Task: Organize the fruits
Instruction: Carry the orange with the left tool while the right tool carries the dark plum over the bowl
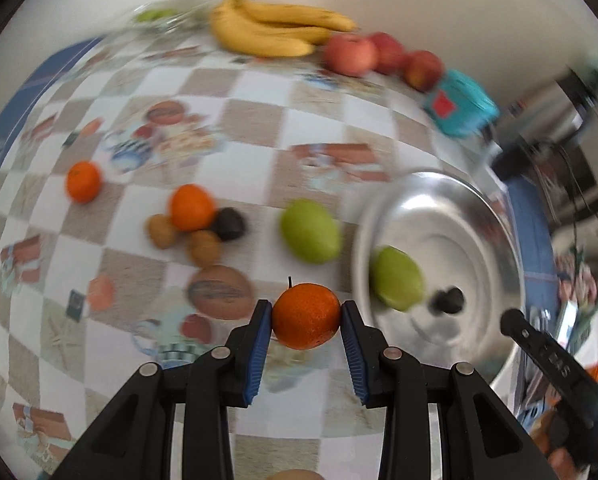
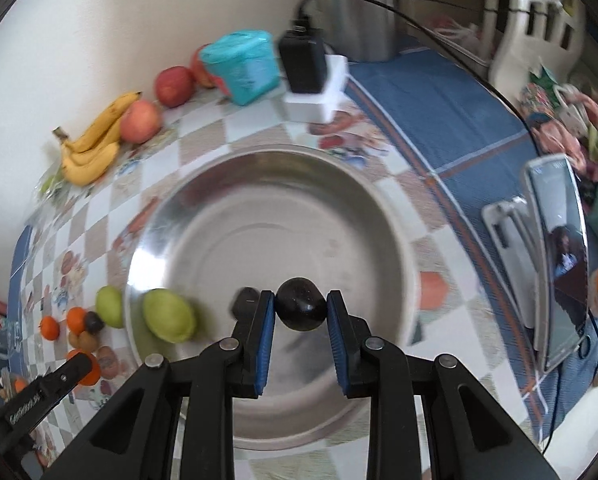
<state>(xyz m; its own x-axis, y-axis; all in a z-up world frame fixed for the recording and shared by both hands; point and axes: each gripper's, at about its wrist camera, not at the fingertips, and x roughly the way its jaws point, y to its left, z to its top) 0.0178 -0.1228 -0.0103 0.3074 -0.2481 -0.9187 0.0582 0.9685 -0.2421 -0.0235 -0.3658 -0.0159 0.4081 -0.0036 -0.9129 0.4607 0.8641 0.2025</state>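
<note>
Left wrist view: left gripper (image 1: 306, 316) clamps an orange (image 1: 306, 315), lower centre; right gripper (image 2: 300, 310) pinches a dark fruit (image 2: 300, 309) over the steel bowl (image 2: 363, 216).

Your bowl (image 2: 379, 216) sits on the worktop (image 2: 235, 136); one pear (image 2: 169, 315) lies inside at its nine o'clock, bananas (image 2: 93, 148) off at ten o'clock.

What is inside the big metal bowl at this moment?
Inside the metal bowl lie one green fruit and one small dark fruit. The right gripper, holding another dark fruit, covers part of the bowl's floor, so anything below it cannot be seen.
</note>
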